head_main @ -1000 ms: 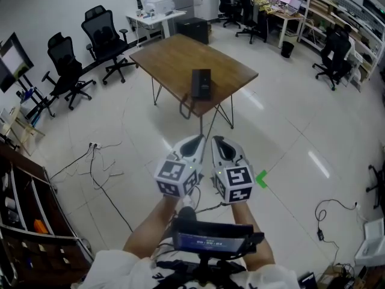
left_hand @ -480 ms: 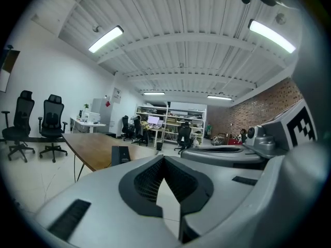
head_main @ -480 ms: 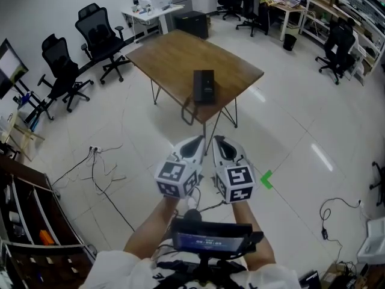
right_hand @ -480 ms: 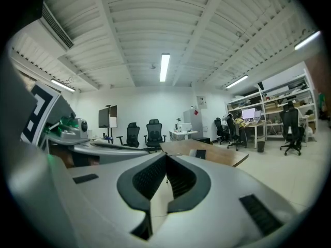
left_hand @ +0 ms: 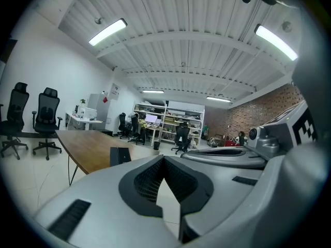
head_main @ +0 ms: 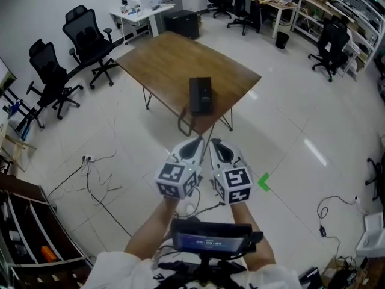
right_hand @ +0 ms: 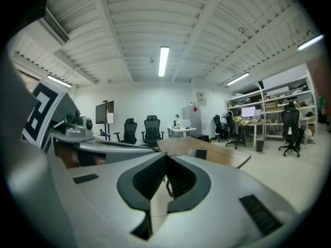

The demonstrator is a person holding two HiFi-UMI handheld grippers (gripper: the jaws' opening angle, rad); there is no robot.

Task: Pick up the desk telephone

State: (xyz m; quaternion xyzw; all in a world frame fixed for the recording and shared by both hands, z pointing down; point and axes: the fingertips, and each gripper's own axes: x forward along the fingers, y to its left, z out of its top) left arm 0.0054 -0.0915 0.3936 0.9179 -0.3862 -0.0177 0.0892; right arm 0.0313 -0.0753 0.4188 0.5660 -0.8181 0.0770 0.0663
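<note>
Wood-topped desk (head_main: pixel 174 59) and black phone (head_main: pixel 200 95) sat slightly lower and nearer in our head view than a moment before, so we judged that we had walked closer, though a stretch of floor (head_main: pixel 283 125) still kept us well apart from them. The phone lay near the desk's nearest corner, its cord (head_main: pixel 182 117) looping over the edge. Our left gripper (head_main: pixel 197 141) and right gripper (head_main: pixel 214 142) had stayed side by side in front of us, both clenched on nothing, pointing toward the desk. For the task this meant only the approach was under way; the jaws had yet to part. We saw no container on the desk. A dark bin (head_main: pixel 281 40) stood far off by the workstations, its contents too small to tell.
</note>
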